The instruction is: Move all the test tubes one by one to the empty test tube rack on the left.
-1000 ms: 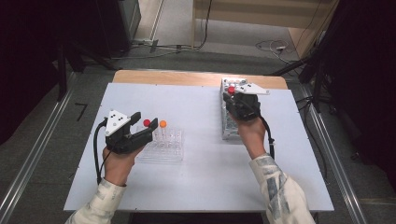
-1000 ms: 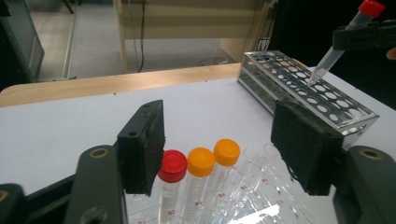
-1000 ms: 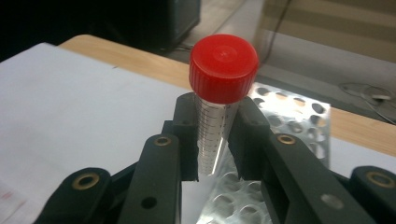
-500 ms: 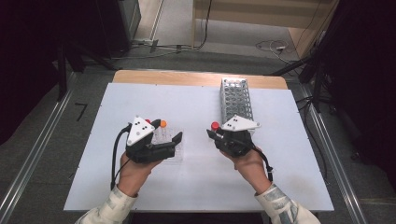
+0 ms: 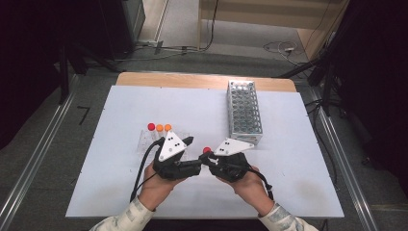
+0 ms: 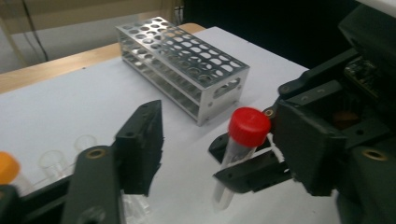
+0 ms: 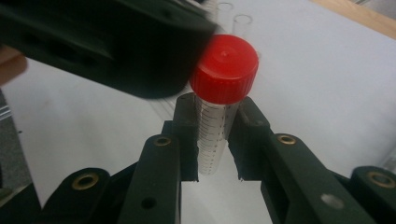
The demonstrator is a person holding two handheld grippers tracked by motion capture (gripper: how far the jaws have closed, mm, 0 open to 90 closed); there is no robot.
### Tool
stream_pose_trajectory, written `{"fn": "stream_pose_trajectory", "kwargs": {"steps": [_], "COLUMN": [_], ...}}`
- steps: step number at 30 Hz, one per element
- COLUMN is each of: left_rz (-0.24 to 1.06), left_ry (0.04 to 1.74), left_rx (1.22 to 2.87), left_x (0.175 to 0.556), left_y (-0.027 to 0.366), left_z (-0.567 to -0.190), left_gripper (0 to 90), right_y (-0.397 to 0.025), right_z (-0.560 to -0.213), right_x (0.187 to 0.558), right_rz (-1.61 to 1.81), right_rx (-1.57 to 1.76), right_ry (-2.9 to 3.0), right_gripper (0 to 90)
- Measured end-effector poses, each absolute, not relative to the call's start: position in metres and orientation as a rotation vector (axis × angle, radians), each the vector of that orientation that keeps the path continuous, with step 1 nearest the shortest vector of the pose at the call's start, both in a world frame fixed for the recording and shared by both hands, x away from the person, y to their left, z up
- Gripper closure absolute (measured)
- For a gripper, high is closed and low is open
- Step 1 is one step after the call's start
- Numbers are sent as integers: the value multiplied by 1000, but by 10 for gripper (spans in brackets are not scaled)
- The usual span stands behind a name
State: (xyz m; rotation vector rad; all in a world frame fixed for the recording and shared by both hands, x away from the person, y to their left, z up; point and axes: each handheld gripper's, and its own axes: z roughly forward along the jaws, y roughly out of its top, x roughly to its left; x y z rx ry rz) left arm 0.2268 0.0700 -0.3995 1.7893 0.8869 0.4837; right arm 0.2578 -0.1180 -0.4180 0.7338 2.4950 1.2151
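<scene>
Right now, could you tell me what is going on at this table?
A person is working with a hand-held gripper in each hand. The right hand-held gripper is shut on a red-capped tube, held upright above the table. The left hand-held gripper is open, close beside the tube's cap. A metal rack stands beyond, and a clear rack with capped tubes sits at the left.

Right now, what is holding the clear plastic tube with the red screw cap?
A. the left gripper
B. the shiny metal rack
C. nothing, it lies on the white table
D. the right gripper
D: the right gripper has both black jaws pressed against the clear plastic tube with the red screw cap, upright.
</scene>
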Motion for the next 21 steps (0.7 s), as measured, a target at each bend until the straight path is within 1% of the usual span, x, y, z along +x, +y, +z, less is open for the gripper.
{"fn": "stream_pose_trajectory", "kwargs": {"steps": [5, 6, 9, 11, 16, 21], "left_rz": [477, 475, 464, 464, 462, 465], "left_ry": [849, 846, 836, 834, 826, 828], "left_rx": [1800, 1800, 1807, 1814, 1822, 1819], "left_x": [225, 225, 225, 225, 224, 224], "left_y": [68, 68, 67, 66, 65, 66], "left_z": [-400, -400, -401, -402, -404, -402], "left_gripper": [527, 549, 596, 610, 689, 700], "right_y": [-113, -112, -111, -111, -112, -113], "right_z": [-419, -419, -419, -418, -417, -416], "right_x": [254, 253, 254, 254, 254, 253], "right_rz": [1226, 1228, 1236, 1247, 1253, 1263], "right_rx": [726, 728, 723, 730, 736, 732], "right_ry": [2505, 2506, 2502, 2497, 2484, 2484], "right_gripper": [715, 715, 715, 715, 715, 699]}}
